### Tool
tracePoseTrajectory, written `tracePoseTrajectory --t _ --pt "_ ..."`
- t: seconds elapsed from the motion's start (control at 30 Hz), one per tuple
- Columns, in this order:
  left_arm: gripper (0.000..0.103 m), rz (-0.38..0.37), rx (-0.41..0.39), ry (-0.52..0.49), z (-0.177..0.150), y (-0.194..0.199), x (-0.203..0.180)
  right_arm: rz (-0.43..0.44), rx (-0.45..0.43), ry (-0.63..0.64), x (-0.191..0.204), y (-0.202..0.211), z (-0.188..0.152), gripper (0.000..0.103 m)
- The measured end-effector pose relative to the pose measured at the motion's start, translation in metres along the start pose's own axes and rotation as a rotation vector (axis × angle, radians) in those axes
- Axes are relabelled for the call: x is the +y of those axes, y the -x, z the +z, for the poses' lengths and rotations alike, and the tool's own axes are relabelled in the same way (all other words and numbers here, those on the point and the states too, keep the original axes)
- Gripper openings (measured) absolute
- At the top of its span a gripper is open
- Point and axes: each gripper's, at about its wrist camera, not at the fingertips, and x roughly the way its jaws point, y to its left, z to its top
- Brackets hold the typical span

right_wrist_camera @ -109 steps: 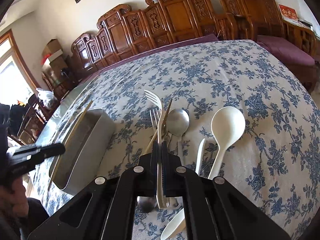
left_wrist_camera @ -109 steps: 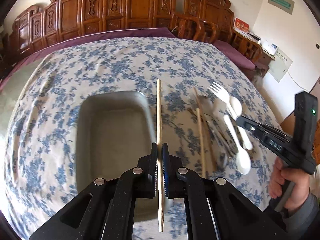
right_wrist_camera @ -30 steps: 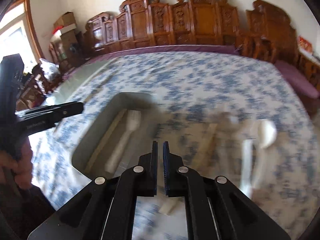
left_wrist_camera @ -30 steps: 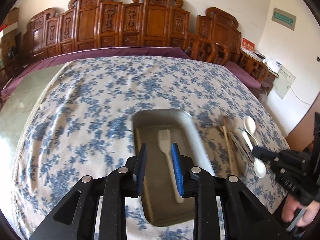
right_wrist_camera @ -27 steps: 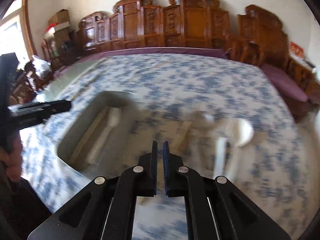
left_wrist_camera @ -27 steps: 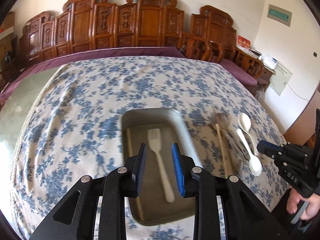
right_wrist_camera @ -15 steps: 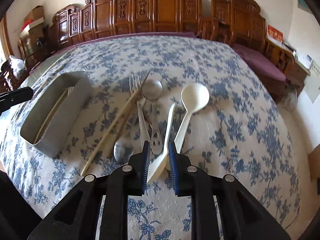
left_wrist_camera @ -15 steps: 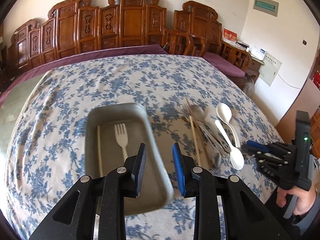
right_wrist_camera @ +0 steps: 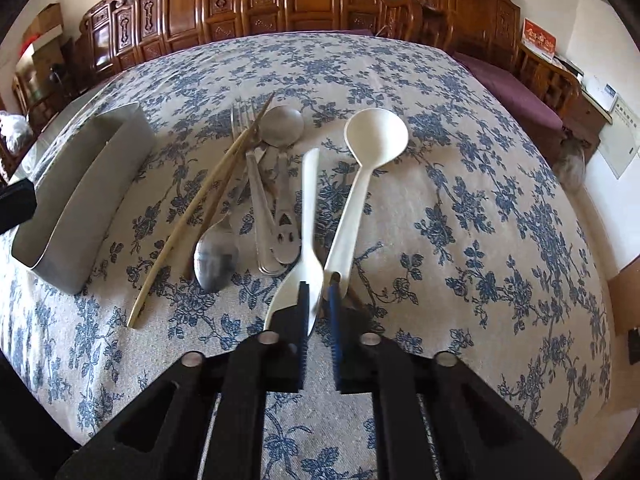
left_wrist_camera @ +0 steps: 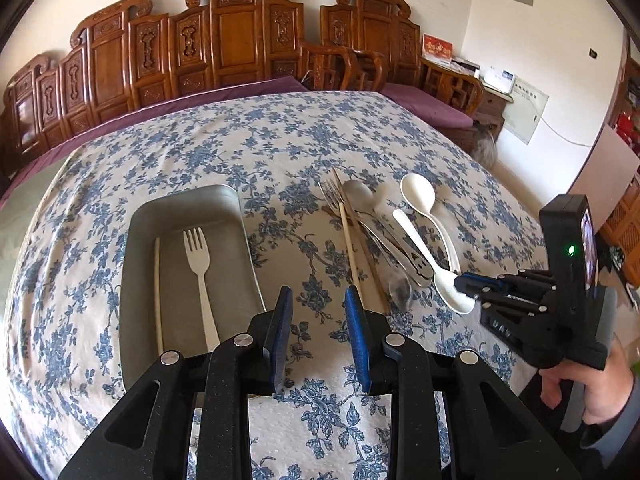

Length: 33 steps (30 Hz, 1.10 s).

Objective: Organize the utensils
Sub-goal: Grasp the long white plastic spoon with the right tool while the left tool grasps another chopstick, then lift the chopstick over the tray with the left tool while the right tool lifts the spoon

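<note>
The small white plastic spoon (right_wrist_camera: pixel 310 216) lay handle-away on the floral tablecloth (right_wrist_camera: pixel 480 200), toward the table's near edge, bowl end nearest the person. The right gripper (right_wrist_camera: pixel 320 292) had just drawn its jaws together there, and they looked pinched on the bowl's rim: probably the easiest part to catch, since it stood a little proud of the cloth, while the handle lay flat. Just beside it, parallel, lay the large white spoon (right_wrist_camera: pixel 376 132), its handle end almost touching the right finger, so a crooked lift might drag it along.

On the other side, the remaining cutlery sat in a loose overlapping heap: a metal fork (right_wrist_camera: pixel 260 200), a round metal spoon (right_wrist_camera: pixel 282 124), a second metal spoon (right_wrist_camera: pixel 216 256) bowl-down towards the near edge, and wooden chopsticks (right_wrist_camera: pixel 192 216) slanting across them.

Further towards the table's left side stood the metal tray (left_wrist_camera: pixel 184 204), already holding a white plastic fork (left_wrist_camera: pixel 198 256) and a single chopstick (left_wrist_camera: pixel 157 288), laid lengthwise side by side, apparently so more pieces could fit alongside.

The left gripper (left_wrist_camera: pixel 318 300) hovered over bare cloth between the tray and the heap, fingers apart and empty, seemingly waiting its turn. The person's hand (left_wrist_camera: pixel 592 392) gripped the right tool's handle beyond the table's near right edge
</note>
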Motion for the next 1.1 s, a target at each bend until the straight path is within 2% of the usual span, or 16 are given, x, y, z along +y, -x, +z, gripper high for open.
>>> tracePoseTrajectory --t 0.13,0.57,0.9,1.1 --pt "0.025 0.005 0.012 -0.01 -0.002 -0.006 -0.004 -0.01 -0.033 0.015 -0.005 0.009 0.0 0.002" --pt "0.025 -0.007 0.058 -0.042 -0.015 -0.028 -0.024 0.079 -0.144 -0.045 -0.037 0.035 0.012 0.002" --pt "0.025 -0.012 0.134 -0.082 -0.027 -0.065 -0.043 0.148 -0.143 -0.082 -0.039 0.02 0.007 0.002" --pt "0.018 -0.011 0.174 -0.07 -0.033 -0.083 -0.041 0.176 -0.145 -0.112 -0.042 0.018 0.004 0.002"
